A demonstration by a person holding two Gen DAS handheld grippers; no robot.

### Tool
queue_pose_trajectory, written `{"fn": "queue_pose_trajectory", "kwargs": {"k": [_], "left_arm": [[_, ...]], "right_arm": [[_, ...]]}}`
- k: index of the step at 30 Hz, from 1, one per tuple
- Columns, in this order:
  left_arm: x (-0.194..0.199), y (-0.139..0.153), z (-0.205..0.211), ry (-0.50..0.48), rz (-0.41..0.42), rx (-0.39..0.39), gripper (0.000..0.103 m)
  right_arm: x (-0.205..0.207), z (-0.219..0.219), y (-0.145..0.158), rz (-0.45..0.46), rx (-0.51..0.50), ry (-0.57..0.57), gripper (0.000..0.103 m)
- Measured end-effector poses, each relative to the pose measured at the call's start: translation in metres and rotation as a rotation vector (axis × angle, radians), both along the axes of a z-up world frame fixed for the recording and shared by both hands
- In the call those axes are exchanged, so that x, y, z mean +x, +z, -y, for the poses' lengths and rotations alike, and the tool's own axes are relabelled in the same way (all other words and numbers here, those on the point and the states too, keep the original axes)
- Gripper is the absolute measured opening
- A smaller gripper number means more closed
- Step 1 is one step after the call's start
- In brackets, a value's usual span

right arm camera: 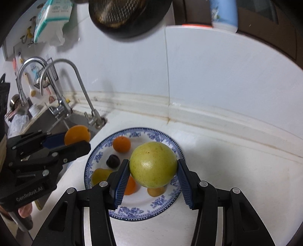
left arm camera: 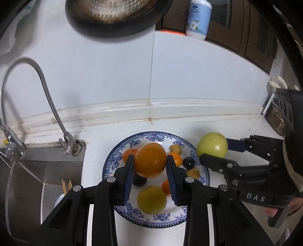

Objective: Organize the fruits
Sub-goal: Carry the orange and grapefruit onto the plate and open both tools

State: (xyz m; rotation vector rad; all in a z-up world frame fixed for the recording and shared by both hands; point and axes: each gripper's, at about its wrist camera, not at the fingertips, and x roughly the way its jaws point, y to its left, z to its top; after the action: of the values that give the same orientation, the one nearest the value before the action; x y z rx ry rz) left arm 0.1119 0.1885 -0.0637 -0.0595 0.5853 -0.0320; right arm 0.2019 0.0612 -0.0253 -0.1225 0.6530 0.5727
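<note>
- The plate (left arm camera: 110,162) lies on the counter (left arm camera: 236,124), just right of the sink (left arm camera: 37,170)
- The tap (left arm camera: 47,98) stands at the sink's back corner, left of the plate and behind it
- The left gripper (left arm camera: 149,162) holds an orange (left arm camera: 150,159) above the plate
- The right gripper (right arm camera: 153,166) holds a large round fruit (right arm camera: 153,164) over the plate's right side
- Seen from the left wrist, the right gripper lies right of the plate
- Small fruits (left arm camera: 151,199) lie on the plate under both grippers
- A bottle (left arm camera: 198,19) stands on a ledge above the wall behind the plate
- A pan (left arm camera: 117,17) hangs on the wall, left of the bottle
</note>
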Motion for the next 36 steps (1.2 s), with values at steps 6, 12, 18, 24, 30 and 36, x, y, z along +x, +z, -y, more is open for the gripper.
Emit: {"fn": "queue_pose_trajectory", "kwargs": {"k": [6, 12, 18, 24, 30, 36], "left_arm": [[0.021, -0.015, -0.004, -0.019, -0.033, 0.012, 0.033], [0.038, -0.025, -0.003, -0.044, -0.065, 0.015, 0.033], [0.045, -0.026, -0.003, -0.067, -0.064, 0.003, 0.046], [0.038, -0.019, -0.013, 0.0, -0.037, -0.007, 0.051], [0.021, -0.012, -0.017, 0.068, 0.0, 0.021, 0.056], [0.002, -0.006, -0.019, 0.111, 0.026, 0.013, 0.056]], "right_arm": [[0.012, -0.015, -0.018, -0.034, -0.042, 0.026, 0.051], [0.024, -0.019, -0.032, -0.081, -0.054, 0.037, 0.051], [0.031, -0.02, -0.037, -0.096, -0.06, 0.038, 0.051], [0.035, -0.023, -0.038, -0.11, -0.056, 0.045, 0.051], [0.033, -0.027, -0.038, -0.097, -0.06, 0.053, 0.055], [0.021, -0.025, -0.02, -0.017, -0.051, 0.054, 0.065]]}}
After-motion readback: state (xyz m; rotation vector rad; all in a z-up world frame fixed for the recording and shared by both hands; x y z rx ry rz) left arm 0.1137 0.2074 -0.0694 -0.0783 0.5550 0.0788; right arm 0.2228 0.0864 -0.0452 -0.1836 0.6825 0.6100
